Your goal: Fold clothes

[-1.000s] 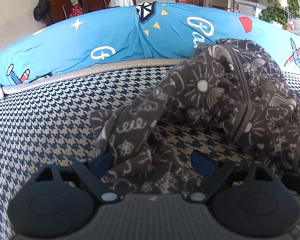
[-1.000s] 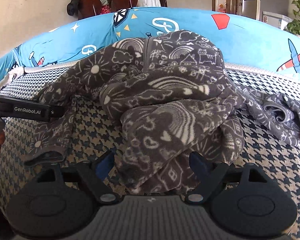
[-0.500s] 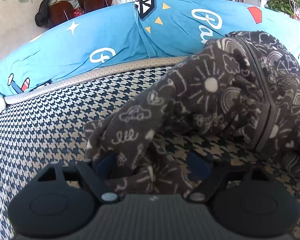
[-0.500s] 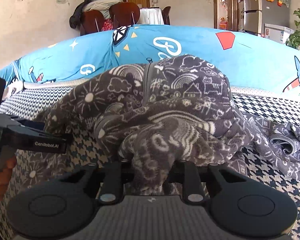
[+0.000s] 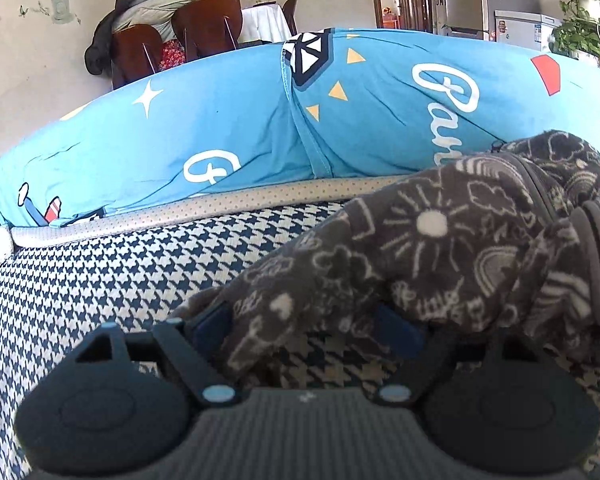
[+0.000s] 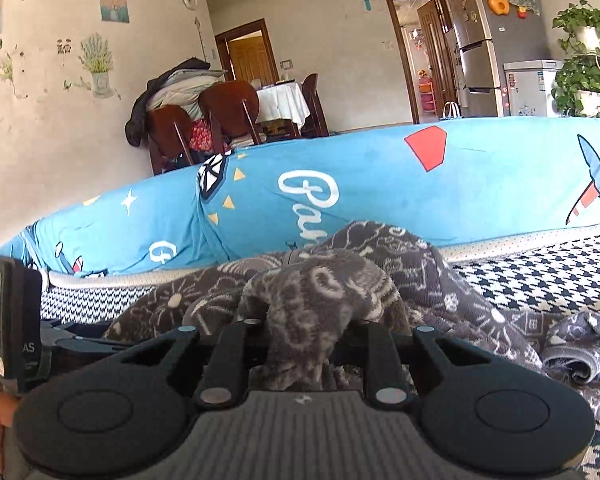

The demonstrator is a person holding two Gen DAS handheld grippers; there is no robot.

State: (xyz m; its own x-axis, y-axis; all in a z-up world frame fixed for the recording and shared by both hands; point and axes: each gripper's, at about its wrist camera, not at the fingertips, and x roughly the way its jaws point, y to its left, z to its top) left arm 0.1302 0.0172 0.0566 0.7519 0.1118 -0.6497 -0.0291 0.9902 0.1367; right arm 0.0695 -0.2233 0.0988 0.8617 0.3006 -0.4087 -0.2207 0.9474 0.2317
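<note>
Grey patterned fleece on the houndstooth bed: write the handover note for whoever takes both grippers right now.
Right gripper: shut on a bunch of the grey fleece garment, raised off the bed.
Left gripper: open, fingers either side of a sleeve end low over the houndstooth cover; nothing gripped.
Done: no fold visible; garment crumpled.
Left: grip the sleeve, spread flat, fold. A second patterned piece waits at right.

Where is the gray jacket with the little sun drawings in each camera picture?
Left wrist view: the gray jacket fills the right side, its sleeve running down between the open fingers of the left gripper.
Right wrist view: the jacket is bunched at bottom center, pinched by the right gripper.
Shared landmark: the blue cushion with white lettering, behind the jacket in both.
</note>
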